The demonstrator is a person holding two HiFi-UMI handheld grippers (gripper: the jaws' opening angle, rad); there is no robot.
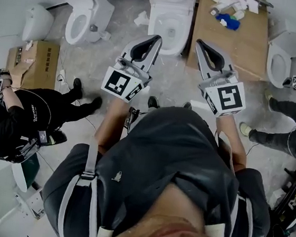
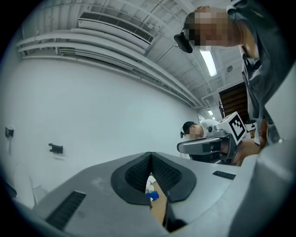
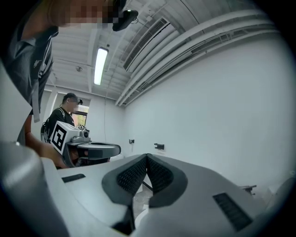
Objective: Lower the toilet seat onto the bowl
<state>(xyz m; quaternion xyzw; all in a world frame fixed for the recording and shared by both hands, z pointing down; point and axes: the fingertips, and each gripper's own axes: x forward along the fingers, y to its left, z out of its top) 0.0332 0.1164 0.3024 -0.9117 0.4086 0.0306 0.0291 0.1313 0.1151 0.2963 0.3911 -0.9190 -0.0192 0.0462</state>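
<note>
A white toilet (image 1: 169,22) stands at the far middle of the floor, its bowl facing me; I cannot tell how its seat stands. My left gripper (image 1: 156,38) and right gripper (image 1: 199,42) are held side by side in front of my chest, pointing toward it and stopping short of the bowl. Both are shut with nothing between the jaws. In the left gripper view the jaw tips of the left gripper (image 2: 151,155) meet against a white wall. The right gripper (image 3: 147,156) shows the same in its own view. Neither gripper view shows the toilet.
More white toilets stand at the left (image 1: 86,15), the far left (image 1: 36,23) and the right (image 1: 282,56). A wooden board (image 1: 236,45) with small items lies right of the middle toilet. A cardboard box (image 1: 35,62) and a crouching person (image 1: 20,122) are at the left, and another person (image 1: 289,134) at the right.
</note>
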